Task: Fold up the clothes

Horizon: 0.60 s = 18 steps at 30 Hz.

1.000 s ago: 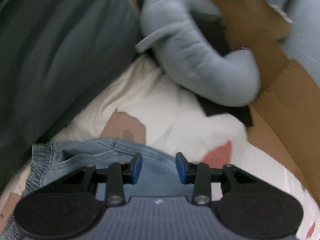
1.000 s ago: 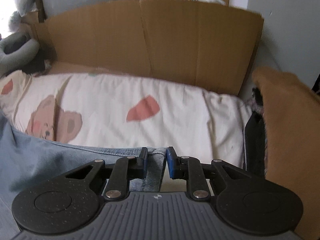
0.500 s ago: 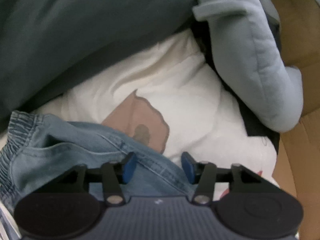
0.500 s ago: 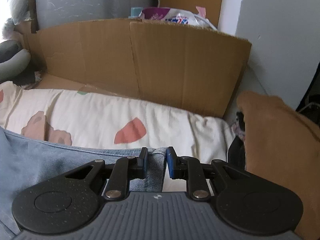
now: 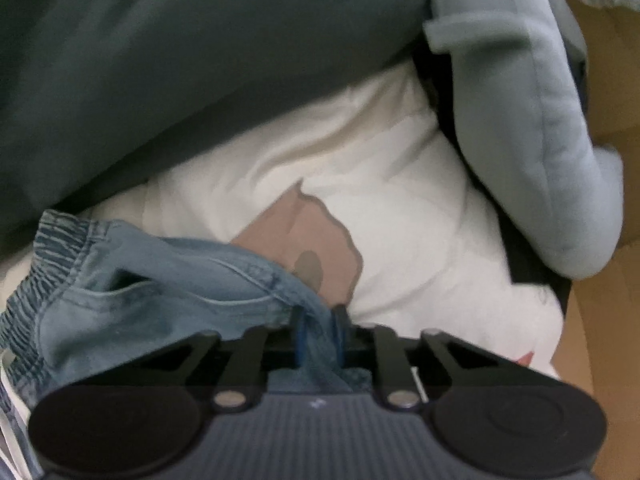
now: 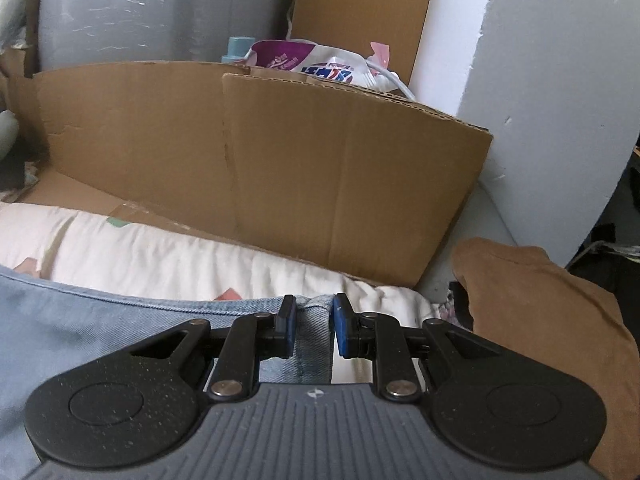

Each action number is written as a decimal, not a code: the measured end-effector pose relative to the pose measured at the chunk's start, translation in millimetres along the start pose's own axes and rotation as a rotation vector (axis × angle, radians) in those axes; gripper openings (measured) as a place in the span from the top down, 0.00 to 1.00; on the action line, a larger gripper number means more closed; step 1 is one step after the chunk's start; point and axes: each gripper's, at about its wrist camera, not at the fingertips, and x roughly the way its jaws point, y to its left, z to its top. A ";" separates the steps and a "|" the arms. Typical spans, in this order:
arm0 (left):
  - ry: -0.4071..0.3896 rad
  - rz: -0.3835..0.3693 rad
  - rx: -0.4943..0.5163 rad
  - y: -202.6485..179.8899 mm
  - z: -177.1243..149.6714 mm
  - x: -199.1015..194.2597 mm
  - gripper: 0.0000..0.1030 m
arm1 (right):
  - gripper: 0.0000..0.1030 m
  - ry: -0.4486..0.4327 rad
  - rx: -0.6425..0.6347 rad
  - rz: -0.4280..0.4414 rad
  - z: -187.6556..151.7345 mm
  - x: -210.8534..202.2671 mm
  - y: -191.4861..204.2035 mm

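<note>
Light blue denim trousers [image 5: 132, 288] with an elastic waistband lie on a white bedsheet [image 5: 320, 184] printed with bears. My left gripper [image 5: 319, 332] is shut on a fold of the denim near the pocket seam. In the right wrist view my right gripper [image 6: 314, 328] is shut on a hem corner of the same denim trousers [image 6: 80, 320], which spread to the lower left over the white bedsheet [image 6: 180, 256].
A dark green blanket [image 5: 180, 60] fills the upper left. A grey-blue plush toy [image 5: 532, 120] lies at the right. A cardboard sheet [image 6: 280, 160] stands behind the bed. A brown garment [image 6: 540, 308] lies at the right, and a white wall [image 6: 540, 80] rises behind it.
My left gripper has closed from open onto the denim fold. My right gripper stays clamped on the hem and has risen, so the cardboard and the clutter behind it show more.
</note>
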 end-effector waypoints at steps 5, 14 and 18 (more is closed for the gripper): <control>-0.004 -0.039 -0.028 6.2 2.0 -11.7 0.89 | 0.82 0.016 -0.034 -0.033 17.6 18.5 8.0; -0.007 -0.077 -0.035 10.1 4.4 -16.4 0.90 | 0.82 0.073 -0.068 -0.090 38.3 57.7 20.1; -0.002 -0.094 -0.034 12.1 14.5 -15.9 0.94 | 0.83 0.095 -0.082 -0.110 46.0 75.6 24.9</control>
